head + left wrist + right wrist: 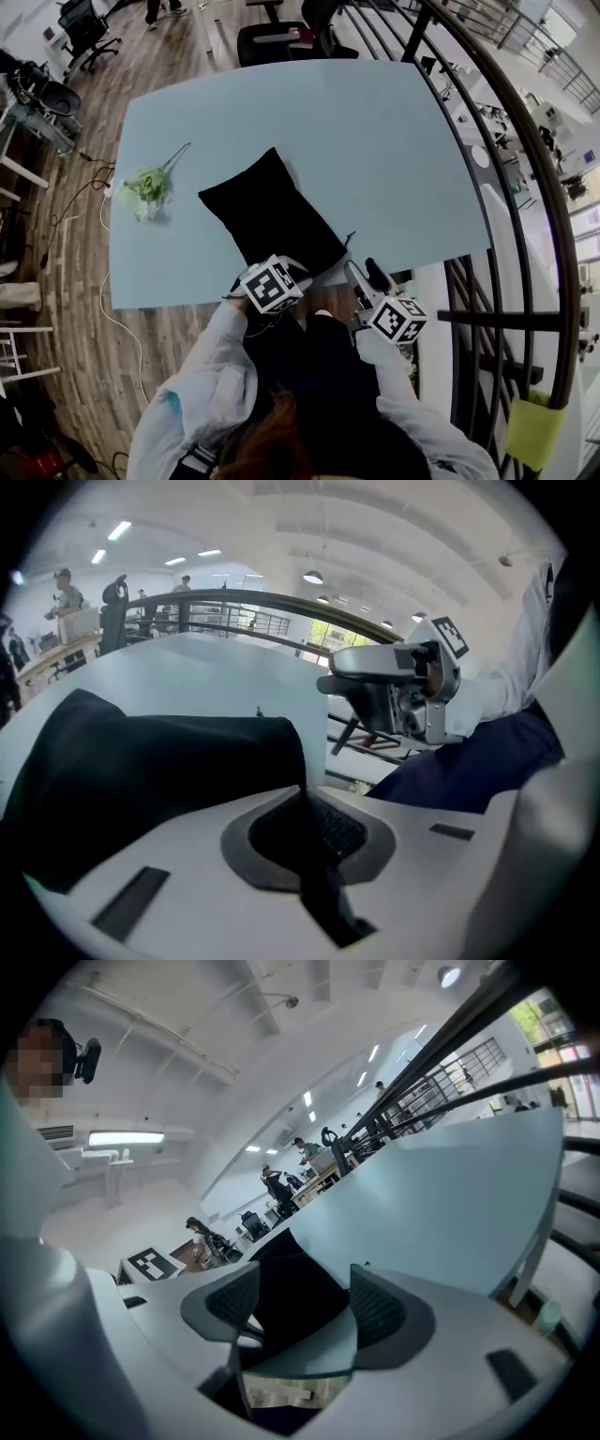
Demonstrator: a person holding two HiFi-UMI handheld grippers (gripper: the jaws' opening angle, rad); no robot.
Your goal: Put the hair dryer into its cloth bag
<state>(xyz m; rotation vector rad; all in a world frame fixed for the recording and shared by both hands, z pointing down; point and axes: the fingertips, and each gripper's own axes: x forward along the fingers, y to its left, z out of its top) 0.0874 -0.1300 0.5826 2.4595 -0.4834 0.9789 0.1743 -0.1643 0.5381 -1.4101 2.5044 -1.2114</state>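
Note:
A black cloth bag (272,220) lies bulging on the light blue table (375,141), its near end at the front edge. No hair dryer shows in any view. My left gripper (286,267) is at the bag's near end, shut on a fold of its black cloth (141,771), which runs between the pads of the left gripper (302,794). My right gripper (361,281) hangs just off the table's front edge, to the right of the bag. In its own view the right gripper (305,1302) is open, nothing between its pads, the bag (295,1283) beyond them.
A small green sprig (145,187) lies near the table's left edge. A dark metal railing (525,187) curves along the right side. An office chair (281,37) stands behind the table. The person's lap lies below the table edge, between both grippers.

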